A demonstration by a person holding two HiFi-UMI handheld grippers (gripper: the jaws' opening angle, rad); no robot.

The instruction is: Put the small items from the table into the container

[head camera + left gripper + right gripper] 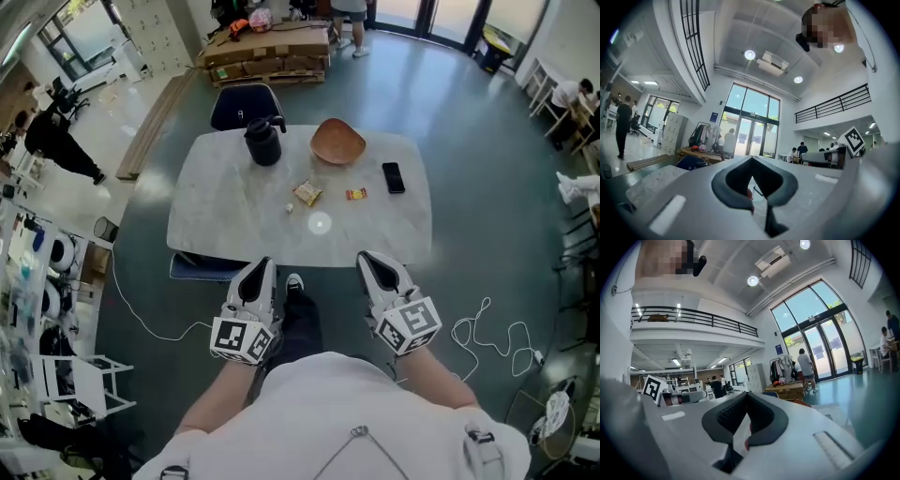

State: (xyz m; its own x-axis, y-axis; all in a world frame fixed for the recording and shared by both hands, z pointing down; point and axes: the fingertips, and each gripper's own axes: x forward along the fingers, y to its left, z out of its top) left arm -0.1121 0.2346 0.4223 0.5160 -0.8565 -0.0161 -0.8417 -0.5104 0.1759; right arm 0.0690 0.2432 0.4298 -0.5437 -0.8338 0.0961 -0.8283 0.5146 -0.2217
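- teal-floored hall, pale stone-look table (pixel 216 220) straight ahead of both grippers; its near edge lies just beyond the fingertips, neither gripper over it yet.
- left gripper (pixel 260 269): jaws together, nothing between them. right gripper (pixel 373 262): jaws also closed, empty. both point roughly level toward the table.
- wooden bowl (pixel 337 142), taken as the container, sits at the far side, ahead and between the two grippers' lines. it looks empty from the head view.
- small items all on the tabletop, none in the bowl: snack packet (pixel 307 193) ahead of the left gripper and a little to its right; red-and-yellow piece (pixel 355 194) ahead of the right gripper, slightly to its left; tiny pale bit (pixel 289 208) nearest the left gripper.
- black phone (pixel 393 176) lies ahead of the right gripper, beyond the red-and-yellow piece; whether it counts as a small item, unclear.
- progress, judged: nothing done, every pick and drop is left.
- clearance: middle of the table is open, items well apart, so both approaches look free. black jug (pixel 263 141) stands just left of the bowl, the one obstacle for a left-side drop.
- floor: dark seat (pixel 202 267) under the near edge just ahead-left of the left gripper; white cable (pixel 487 333) loops to the right of the right gripper.
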